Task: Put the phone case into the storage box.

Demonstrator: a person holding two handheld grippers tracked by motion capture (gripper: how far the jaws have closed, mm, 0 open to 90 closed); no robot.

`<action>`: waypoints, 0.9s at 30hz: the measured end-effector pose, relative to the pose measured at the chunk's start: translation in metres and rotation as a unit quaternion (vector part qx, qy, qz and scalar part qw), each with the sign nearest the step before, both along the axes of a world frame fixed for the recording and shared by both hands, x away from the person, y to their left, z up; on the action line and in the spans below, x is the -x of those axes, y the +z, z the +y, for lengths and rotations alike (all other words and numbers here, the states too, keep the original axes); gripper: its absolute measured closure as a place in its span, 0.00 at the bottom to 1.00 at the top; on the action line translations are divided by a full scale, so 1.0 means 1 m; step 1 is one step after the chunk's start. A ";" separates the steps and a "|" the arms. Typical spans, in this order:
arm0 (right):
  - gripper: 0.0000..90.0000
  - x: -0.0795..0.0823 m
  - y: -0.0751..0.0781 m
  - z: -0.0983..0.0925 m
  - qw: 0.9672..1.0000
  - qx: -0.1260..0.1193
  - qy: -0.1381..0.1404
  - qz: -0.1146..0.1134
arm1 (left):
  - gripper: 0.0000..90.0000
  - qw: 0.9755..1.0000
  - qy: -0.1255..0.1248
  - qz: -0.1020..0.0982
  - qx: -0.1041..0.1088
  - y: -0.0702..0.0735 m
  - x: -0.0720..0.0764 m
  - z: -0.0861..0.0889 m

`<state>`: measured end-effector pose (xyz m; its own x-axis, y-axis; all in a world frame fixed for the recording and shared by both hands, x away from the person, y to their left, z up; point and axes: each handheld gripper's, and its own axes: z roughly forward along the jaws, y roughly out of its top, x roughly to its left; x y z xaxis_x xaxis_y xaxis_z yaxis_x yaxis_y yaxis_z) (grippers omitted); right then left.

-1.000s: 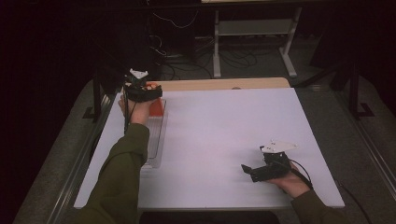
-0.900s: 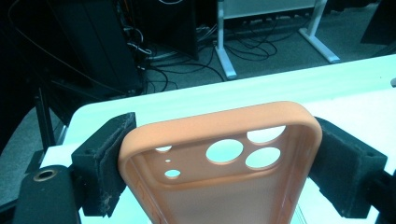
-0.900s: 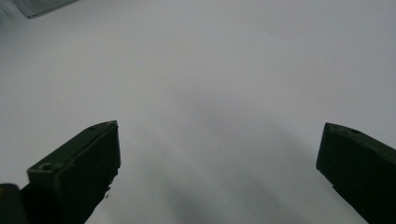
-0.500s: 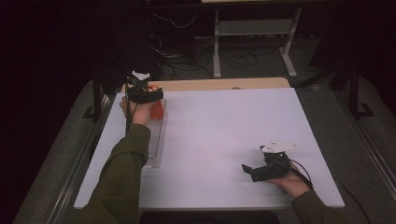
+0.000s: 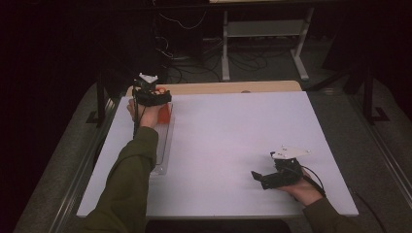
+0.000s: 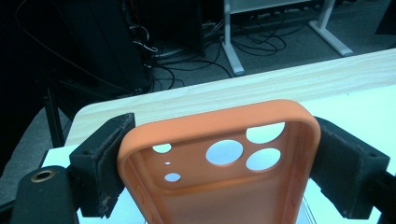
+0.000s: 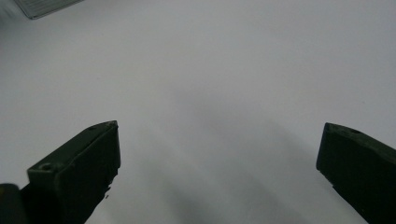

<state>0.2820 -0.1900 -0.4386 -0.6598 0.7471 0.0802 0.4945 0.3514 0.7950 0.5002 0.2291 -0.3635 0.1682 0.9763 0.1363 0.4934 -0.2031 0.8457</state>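
An orange phone case (image 6: 196, 126) with camera cut-outs stands between the pads of my left gripper (image 6: 224, 137). Both pads touch its sides, though the jaws have just been opening a little. From above, the left gripper (image 5: 159, 101) hovers at the table's far left, and the orange phone case (image 5: 165, 113) sits under it over the far end of a clear tray (image 5: 163, 153). My right gripper (image 5: 260, 178) rests near the front right of the white tabletop (image 5: 233, 141). In its own view the right gripper (image 7: 219, 140) is open, with bare white surface between the jaws.
A wooden strip (image 5: 228, 88) runs along the table's far edge. Beyond it the dark floor holds cables and a white metal stand (image 5: 265, 34). The clear tray lies lengthwise along the left side of the table.
The left gripper with the case has shifted slightly over the tray's far end. The right gripper has stayed where it was.
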 end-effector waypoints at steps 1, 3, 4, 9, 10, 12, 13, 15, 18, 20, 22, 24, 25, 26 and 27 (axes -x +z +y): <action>0.00 0.000 0.000 0.000 1.000 0.001 0.002 -0.001 | 0.15 1.000 -0.001 0.002 0.001 0.000 -0.001 0.000; 0.00 0.000 0.000 0.000 1.000 0.001 0.002 -0.001 | 0.15 1.000 0.001 0.001 0.006 0.000 -0.003 0.000; 0.00 0.000 0.000 0.000 1.000 -0.001 0.002 0.000 | 0.15 1.000 -0.001 0.005 0.004 0.000 -0.004 0.001; 0.00 0.000 0.000 -0.001 1.000 -0.003 0.001 0.001 | 0.15 1.000 -0.005 0.005 0.003 -0.001 -0.007 0.001; 0.00 0.000 0.000 -0.001 1.000 -0.002 0.002 0.002 | 0.15 1.000 -0.006 0.002 0.008 -0.001 -0.008 0.000; 0.00 0.000 0.000 -0.001 1.000 -0.002 0.002 0.002 | 0.14 1.000 -0.008 0.004 0.009 -0.001 -0.008 0.000; 0.00 0.000 0.000 -0.001 1.000 -0.003 0.002 0.001 | 0.13 1.000 -0.010 0.002 0.014 -0.001 -0.009 0.000; 0.00 0.000 0.000 -0.001 1.000 -0.003 0.002 0.000 | 0.10 1.000 -0.009 0.002 0.016 -0.001 -0.010 0.000; 0.00 0.000 0.001 -0.001 1.000 -0.004 0.002 0.000 | 0.05 1.000 -0.006 0.002 0.016 -0.001 -0.010 0.001; 0.00 0.000 0.001 -0.001 1.000 -0.003 0.003 -0.001 | 0.01 1.000 -0.006 0.001 0.023 -0.001 -0.010 0.001; 0.00 0.000 0.000 -0.001 1.000 -0.002 0.003 0.000 | 0.00 1.000 -0.011 0.000 0.019 0.001 -0.009 0.003; 0.00 0.000 0.000 -0.001 1.000 -0.002 0.002 0.001 | 0.00 1.000 -0.015 -0.004 0.025 0.003 -0.008 0.004; 0.00 0.000 0.000 -0.001 1.000 -0.003 0.002 0.000 | 0.00 0.999 -0.018 -0.008 0.026 0.005 -0.008 0.004; 0.00 0.000 0.000 -0.001 1.000 -0.002 0.002 0.000 | 0.00 0.999 -0.020 -0.010 0.031 0.006 -0.007 0.004; 0.00 0.000 0.000 -0.001 1.000 -0.002 0.002 0.000 | 0.00 0.999 -0.020 -0.010 0.031 0.006 -0.007 0.004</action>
<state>0.2820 -0.1909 -0.4382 -0.6625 0.7444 0.0838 0.4932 0.3492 0.7968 0.5076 0.2334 -0.3574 0.2053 0.9754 0.0803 0.4692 -0.1701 0.8666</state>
